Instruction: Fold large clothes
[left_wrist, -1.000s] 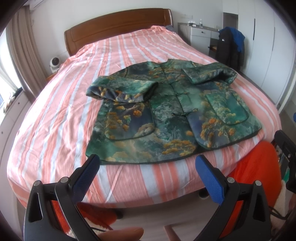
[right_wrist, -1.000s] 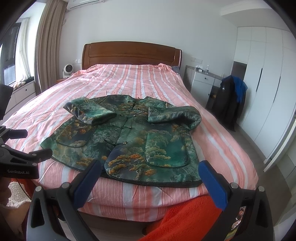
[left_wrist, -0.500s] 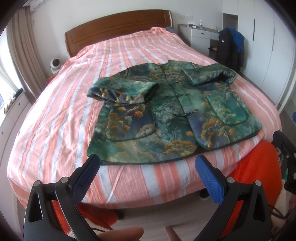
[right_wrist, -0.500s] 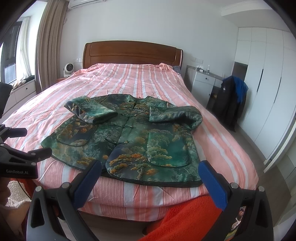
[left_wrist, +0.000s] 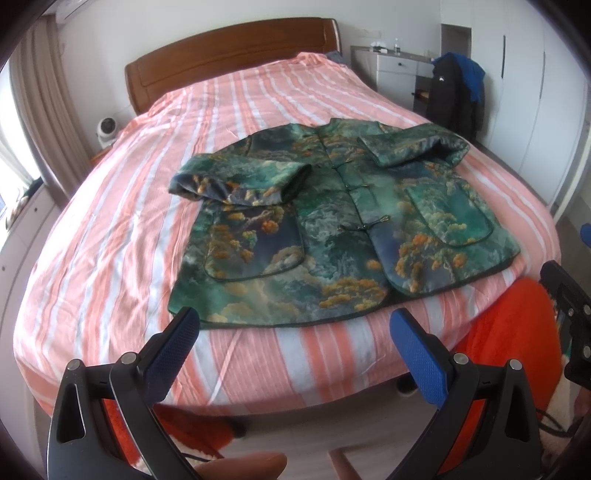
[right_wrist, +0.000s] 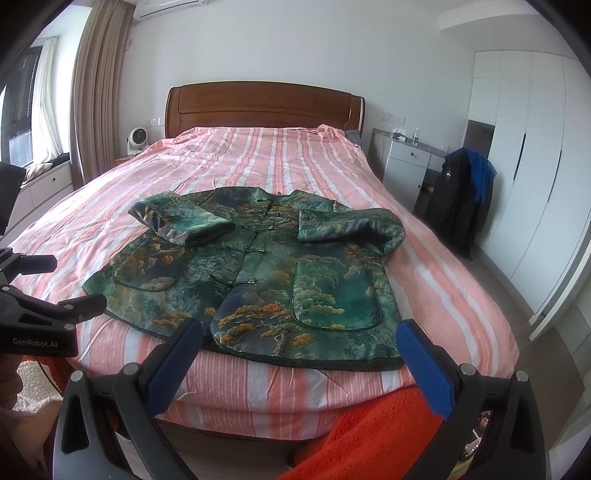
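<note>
- The green brocade jacket (left_wrist: 332, 229) lies front-up on the striped bed (left_wrist: 110, 229), near the foot edge, buttoned down the middle.
- Both sleeves are already turned in across the chest: the left sleeve (left_wrist: 240, 181) lies over the pocket on that side, and the right sleeve (right_wrist: 351, 225) lies on the other side of the button line.
- The left gripper (left_wrist: 295, 339) hangs just short of the jacket's hem, its fingers (left_wrist: 173, 350) spread wide and holding nothing.
- The right gripper (right_wrist: 299, 350) hangs off the foot of the bed by the hem's right part, also spread and empty.
- To my eye the sleeve step is done and the body fold is next.
- That calls for each gripper to reach forward, pinch a hem corner (left_wrist: 177, 310), and carry the hem up toward the collar (right_wrist: 273, 194) evenly, so the slippery-looking cloth does not skew.
</note>
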